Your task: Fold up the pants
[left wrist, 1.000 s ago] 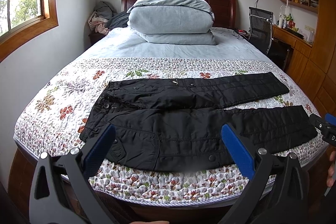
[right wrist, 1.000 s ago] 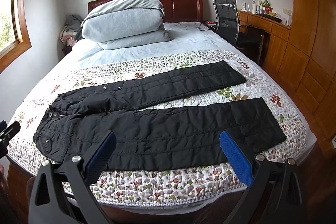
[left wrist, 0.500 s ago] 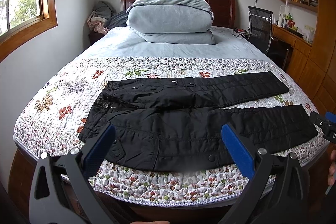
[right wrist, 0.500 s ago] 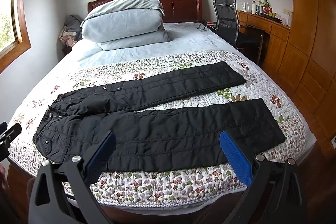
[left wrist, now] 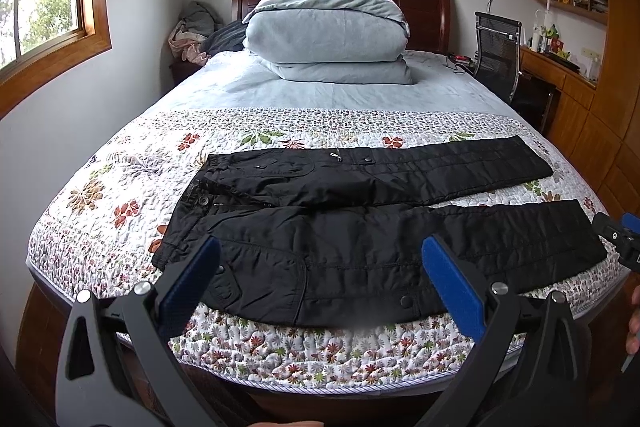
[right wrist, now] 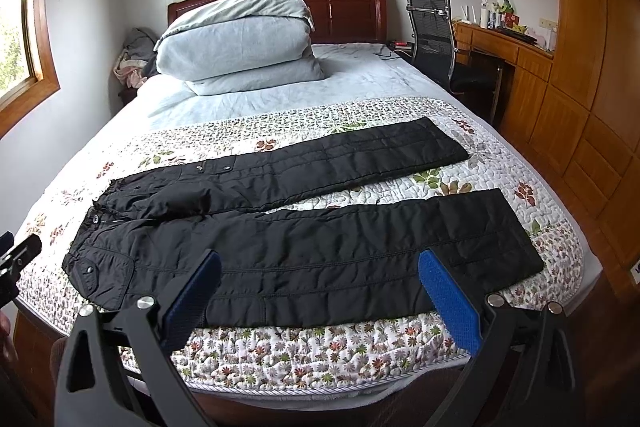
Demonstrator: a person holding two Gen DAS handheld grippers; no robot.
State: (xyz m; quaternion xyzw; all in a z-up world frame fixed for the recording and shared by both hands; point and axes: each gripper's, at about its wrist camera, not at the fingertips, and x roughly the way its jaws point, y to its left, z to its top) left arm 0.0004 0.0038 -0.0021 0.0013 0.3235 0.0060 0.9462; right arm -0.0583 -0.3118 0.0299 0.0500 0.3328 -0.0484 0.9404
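Black pants (left wrist: 360, 223) lie flat and unfolded on the floral quilt (left wrist: 120, 187) at the near end of the bed (left wrist: 340, 95), long axis running left to right: waistband at the left, both cuffs at the right, the legs splayed apart with the far leg angled away. The left hand-held gripper (left wrist: 320, 279), jaws spread wide and empty, hovers just short of the near edge, facing the hip and thigh region and nearer the waistband. The right hand-held gripper (right wrist: 318, 287), likewise spread and empty, faces the near leg and stands nearer the cuffs. Each gripper shows only as a sliver at the other view's edge. The near hem partly hides behind the blue pads; the waistband's far side is bunched and hard to read.
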